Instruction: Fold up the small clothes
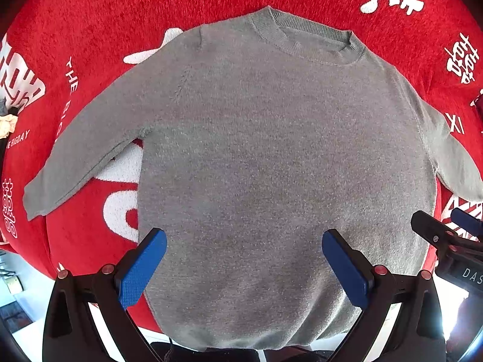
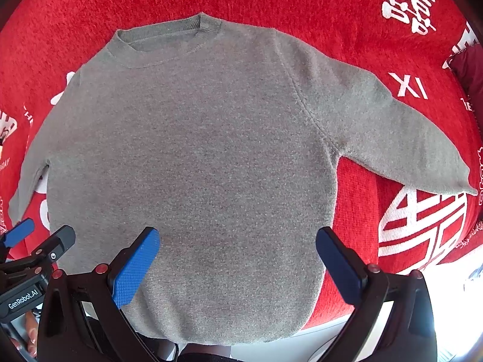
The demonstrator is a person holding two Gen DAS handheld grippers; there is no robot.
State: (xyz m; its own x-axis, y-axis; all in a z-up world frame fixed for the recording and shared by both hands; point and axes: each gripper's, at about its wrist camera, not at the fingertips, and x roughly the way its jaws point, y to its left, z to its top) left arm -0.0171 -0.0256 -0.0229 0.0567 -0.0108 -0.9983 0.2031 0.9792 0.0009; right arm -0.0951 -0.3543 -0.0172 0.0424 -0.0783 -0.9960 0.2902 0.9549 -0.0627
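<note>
A small grey knit sweater lies flat, front up, on a red cloth, collar at the far end and both sleeves spread outward. Its left sleeve angles down to the left; the right sleeve angles down to the right. My left gripper hovers open above the sweater's lower body, nothing between its blue pads. My right gripper is also open over the lower body, towards the right side. Each gripper shows at the edge of the other's view: the right gripper and the left gripper.
The red cloth with white characters covers the whole surface under the sweater. A dark red item sits at the far right edge. Some crumpled cloth lies at the far left. The near table edge and pale floor show below.
</note>
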